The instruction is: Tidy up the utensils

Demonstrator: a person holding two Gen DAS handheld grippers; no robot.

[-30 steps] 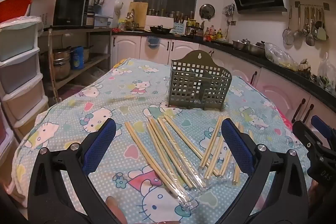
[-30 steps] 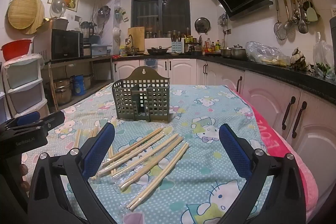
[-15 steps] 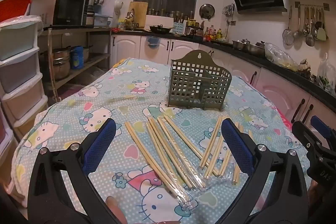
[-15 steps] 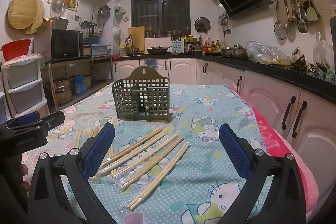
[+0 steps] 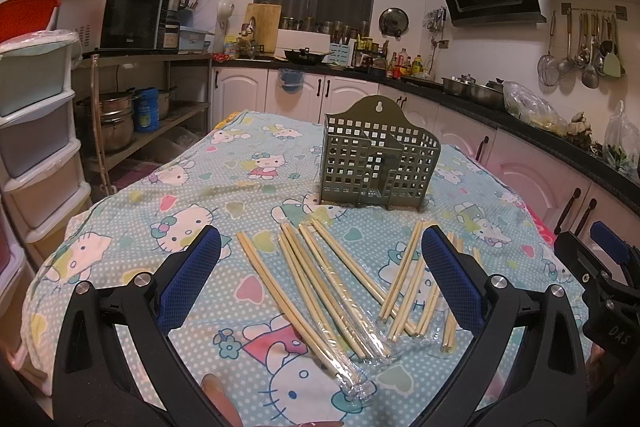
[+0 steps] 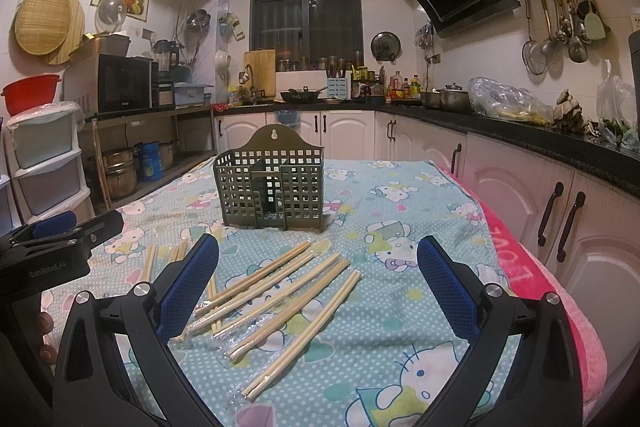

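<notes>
A grey-green grid utensil holder [image 5: 378,159] stands upright on the Hello Kitty tablecloth [image 5: 200,195]; it also shows in the right wrist view [image 6: 270,183]. Several pairs of wooden chopsticks in clear wrappers [image 5: 320,279] lie in front of it, with a second group to the right [image 5: 416,283]. In the right wrist view the wrapped chopsticks [image 6: 280,291] lie between the fingers. My left gripper [image 5: 320,287] is open and empty above the near chopsticks. My right gripper [image 6: 318,291] is open and empty, and shows at the right edge of the left view [image 5: 600,275].
The table's right edge carries a pink towel [image 6: 532,287] next to white cabinets [image 6: 580,227]. Plastic drawers [image 5: 32,131] and a metal shelf with pots [image 5: 120,119] stand on the left. A counter with cookware [image 6: 460,103] runs along the back and right.
</notes>
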